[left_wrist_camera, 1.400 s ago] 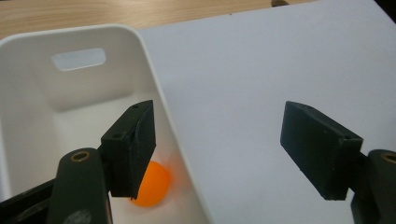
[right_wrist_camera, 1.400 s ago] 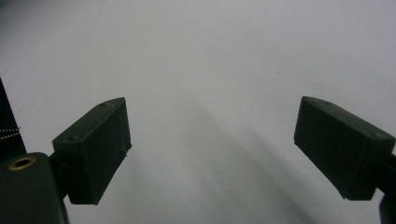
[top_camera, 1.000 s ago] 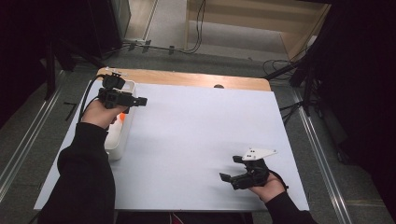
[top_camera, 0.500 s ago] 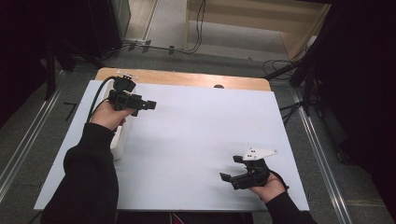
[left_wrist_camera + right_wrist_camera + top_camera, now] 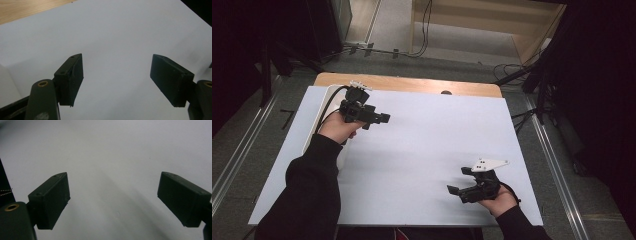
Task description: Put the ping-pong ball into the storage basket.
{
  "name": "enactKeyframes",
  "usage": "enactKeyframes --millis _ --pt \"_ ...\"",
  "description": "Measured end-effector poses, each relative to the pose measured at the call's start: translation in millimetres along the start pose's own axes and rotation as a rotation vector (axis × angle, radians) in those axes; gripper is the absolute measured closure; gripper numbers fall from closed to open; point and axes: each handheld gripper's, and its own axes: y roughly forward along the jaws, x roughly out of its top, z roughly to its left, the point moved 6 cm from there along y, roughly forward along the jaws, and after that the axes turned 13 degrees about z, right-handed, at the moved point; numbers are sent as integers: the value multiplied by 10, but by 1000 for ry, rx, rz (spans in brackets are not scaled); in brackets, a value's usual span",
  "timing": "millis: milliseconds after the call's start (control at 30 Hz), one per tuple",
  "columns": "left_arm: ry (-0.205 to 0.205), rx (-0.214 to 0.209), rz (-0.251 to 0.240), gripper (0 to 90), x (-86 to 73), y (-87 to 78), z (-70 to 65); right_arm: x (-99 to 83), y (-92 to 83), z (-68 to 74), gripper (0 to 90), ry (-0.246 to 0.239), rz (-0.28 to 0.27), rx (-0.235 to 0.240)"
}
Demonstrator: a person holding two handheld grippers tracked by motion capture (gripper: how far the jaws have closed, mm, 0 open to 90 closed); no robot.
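- White sheet (image 5: pixel 437 135) covered the worktop, wood edge (image 5: pixel 412 85) at the far side. Where were both tongs?
- Left tongs (image 5: pixel 384 118) hung above the far left of the sheet, jaws spread wide, nothing between them; the left gripper view (image 5: pixel 117 80) confirmed it. Right tongs (image 5: pixel 457 181) sat low at the near right, jaws also wide and empty (image 5: pixel 113 200).
- And the workpiece?
- White object (image 5: pixel 343 156) lay at the left side of the sheet, mostly hidden under the left forearm (image 5: pixel 312 190). Couldn't tell what it was. Left tongs were past it and pointed away, well apart from the right tongs.
- So which step?
- Looked like positioning, no grasp begun. Next move probably called for the left tongs to swing back over the object, line the jaws across its narrow side, then close. Right tongs looked idle.
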Motion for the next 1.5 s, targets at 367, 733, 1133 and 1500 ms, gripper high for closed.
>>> enactKeyframes --millis 367,733,1133,1500 --pt "41 -18 -14 271 -29 30 -160 -1 -9 2 96 4 -2 2" --pt "57 -33 25 271 -227 102 -201 0 -11 7 96 9 -3 7" --pt "98 -42 18 271 -348 70 -280 0 -12 5 96 12 -1 7" --pt "118 -41 17 271 -498 88 -329 2 -15 -6 96 17 -6 2"
